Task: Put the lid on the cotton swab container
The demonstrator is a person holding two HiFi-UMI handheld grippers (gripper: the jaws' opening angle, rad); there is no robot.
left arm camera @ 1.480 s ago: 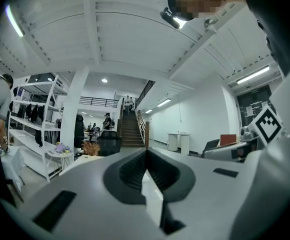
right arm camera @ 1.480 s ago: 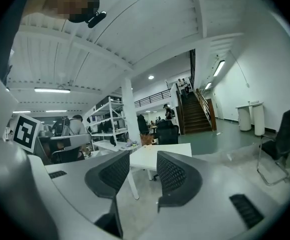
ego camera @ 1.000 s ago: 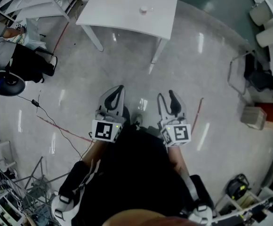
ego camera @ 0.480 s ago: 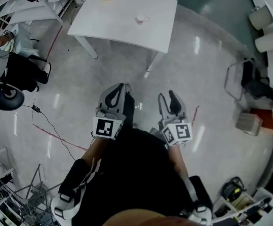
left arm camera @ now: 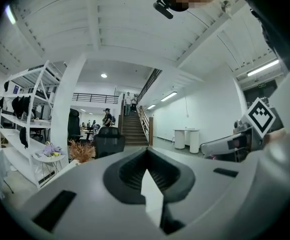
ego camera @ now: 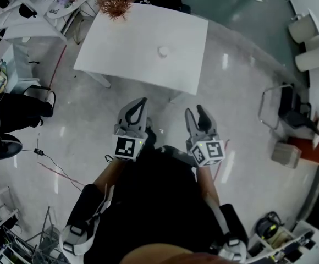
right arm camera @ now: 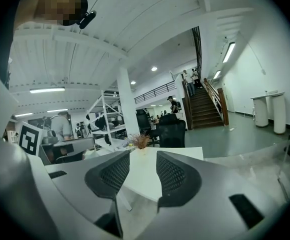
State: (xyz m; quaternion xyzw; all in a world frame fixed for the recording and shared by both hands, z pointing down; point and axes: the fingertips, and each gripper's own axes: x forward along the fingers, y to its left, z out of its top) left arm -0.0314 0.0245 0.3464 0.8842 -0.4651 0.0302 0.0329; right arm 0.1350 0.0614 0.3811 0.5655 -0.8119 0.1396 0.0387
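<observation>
We hold both grippers over the floor (ego camera: 242, 109), short of the white table (ego camera: 121, 43). The left gripper (ego camera: 141, 103) is clenched, jaws together with nothing between them. The right gripper (ego camera: 194, 111) is released, jaws apart and empty. The cotton swab container (ego camera: 163, 50) stands near the table's middle, well apart from both grippers; we cannot make out its lid.

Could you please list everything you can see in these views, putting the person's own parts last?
table: one, white, ahead on the pale floor.
small round item: one, white, mid-table; too small to identify.
dried plant: one, brown, at the table's far left corner.
chair: one, dark, far right.
box: one, grey-brown, on the floor at right.
left hand-held gripper: one, grey, shut, empty.
right hand-held gripper: one, grey, open, empty.
</observation>
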